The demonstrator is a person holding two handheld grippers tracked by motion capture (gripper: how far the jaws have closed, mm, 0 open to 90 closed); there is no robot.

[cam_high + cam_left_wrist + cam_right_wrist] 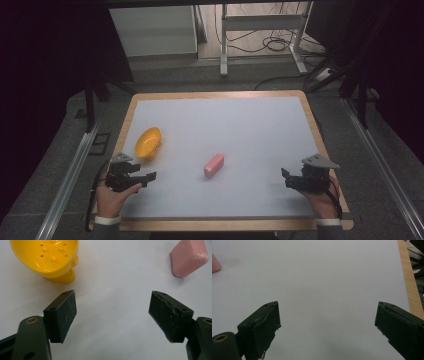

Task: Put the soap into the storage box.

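Observation:
A yellow soap dish (148,142) with drain holes lies tilted on the white table top (240,125) at the left. A pink soap bar (214,165) rests near the middle front. My left gripper (146,176) sits at the front left, just below the dish, open with nothing between its jaws. Its own view has the yellow dish (47,258) at the upper left and the pink bar (190,258) at the upper right, beyond the left gripper (112,312). My right gripper (285,177) is at the front right, open and empty. An edge of the pink bar (215,263) appears far left, beyond the right gripper (327,320).
The table has a wooden border (312,120). Metal rails (70,175) run along both sides below it. A white desk frame (260,30) and loose cables (275,45) stand on the floor behind.

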